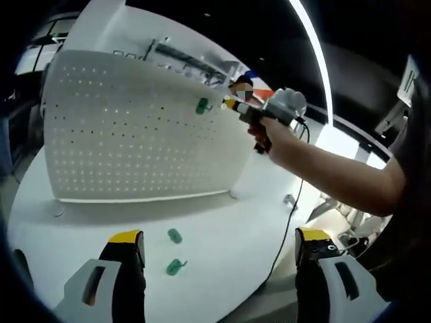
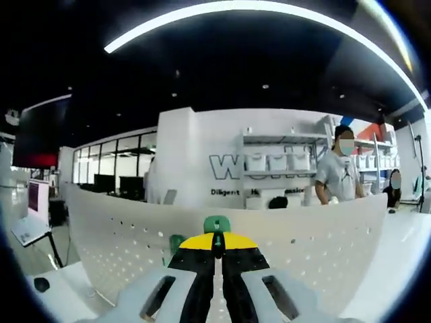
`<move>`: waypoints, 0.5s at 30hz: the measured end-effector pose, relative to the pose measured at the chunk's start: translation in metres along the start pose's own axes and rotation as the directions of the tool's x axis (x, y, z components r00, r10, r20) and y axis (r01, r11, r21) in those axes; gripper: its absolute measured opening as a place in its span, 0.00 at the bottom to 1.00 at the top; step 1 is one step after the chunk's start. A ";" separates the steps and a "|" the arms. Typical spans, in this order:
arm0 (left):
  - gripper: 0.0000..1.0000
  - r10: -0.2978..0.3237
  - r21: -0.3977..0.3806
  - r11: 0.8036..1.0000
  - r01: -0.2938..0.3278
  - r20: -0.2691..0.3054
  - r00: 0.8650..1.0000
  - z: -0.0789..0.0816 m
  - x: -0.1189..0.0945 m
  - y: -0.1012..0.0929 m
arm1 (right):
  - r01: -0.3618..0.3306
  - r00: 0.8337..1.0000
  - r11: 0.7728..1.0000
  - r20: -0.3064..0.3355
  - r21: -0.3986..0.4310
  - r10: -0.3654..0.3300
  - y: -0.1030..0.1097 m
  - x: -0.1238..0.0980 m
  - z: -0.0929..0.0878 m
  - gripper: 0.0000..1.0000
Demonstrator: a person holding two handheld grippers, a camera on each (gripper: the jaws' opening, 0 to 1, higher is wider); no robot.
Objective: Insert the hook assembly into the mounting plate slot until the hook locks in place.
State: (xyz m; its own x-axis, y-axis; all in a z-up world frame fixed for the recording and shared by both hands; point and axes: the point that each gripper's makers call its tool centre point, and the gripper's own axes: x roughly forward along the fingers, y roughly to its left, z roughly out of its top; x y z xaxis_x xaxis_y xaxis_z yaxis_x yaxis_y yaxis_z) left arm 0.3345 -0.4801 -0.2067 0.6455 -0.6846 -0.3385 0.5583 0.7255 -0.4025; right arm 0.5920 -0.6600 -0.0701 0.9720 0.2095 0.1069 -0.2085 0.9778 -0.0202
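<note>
A white pegboard mounting plate (image 1: 141, 128) stands upright on a round white table (image 1: 222, 229). One green hook (image 1: 202, 105) sits on the plate near its top right. Just right of it, a person's hand holds my right gripper (image 1: 232, 104) against the plate's upper edge. In the right gripper view the jaws of the right gripper (image 2: 217, 243) are shut on a green hook (image 2: 217, 224) at the plate (image 2: 337, 235); another green hook (image 2: 176, 242) sits on the plate to the left. My left gripper (image 1: 219, 237) hangs open above the table, nothing between its jaws.
Two loose green hooks (image 1: 174, 235) (image 1: 175, 267) lie on the table in front of the plate. A black cable (image 1: 286, 222) runs from the right gripper down over the table's right edge. Beyond the plate a person (image 2: 340, 176) stands by shelves.
</note>
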 end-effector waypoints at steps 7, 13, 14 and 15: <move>0.93 0.000 0.002 1.000 0.000 0.000 1.000 0.002 0.003 0.002 | 0.000 1.000 1.000 0.001 -0.024 0.000 -0.001 0.008 -0.005 0.00; 0.93 0.015 -0.009 1.000 -0.015 -0.008 1.000 -0.002 0.002 0.007 | 0.000 1.000 0.999 0.018 -0.045 0.000 -0.001 0.008 -0.007 0.00; 0.93 0.019 -0.012 1.000 -0.019 -0.010 1.000 -0.002 0.002 0.009 | 0.003 1.000 0.999 0.020 -0.032 -0.002 -0.002 0.009 -0.009 0.00; 0.92 0.019 -0.014 1.000 -0.020 -0.011 1.000 -0.002 0.002 0.010 | 0.009 1.000 0.999 0.022 -0.032 -0.009 -0.003 0.009 -0.010 0.00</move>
State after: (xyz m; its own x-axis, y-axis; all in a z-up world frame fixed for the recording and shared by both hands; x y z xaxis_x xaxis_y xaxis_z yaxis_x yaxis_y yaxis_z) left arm 0.3398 -0.4744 -0.2132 0.6508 -0.6710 -0.3553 0.5384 0.7377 -0.4073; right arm 0.6030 -0.6614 -0.0785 0.9711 0.2010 0.1285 -0.1959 0.9793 -0.0510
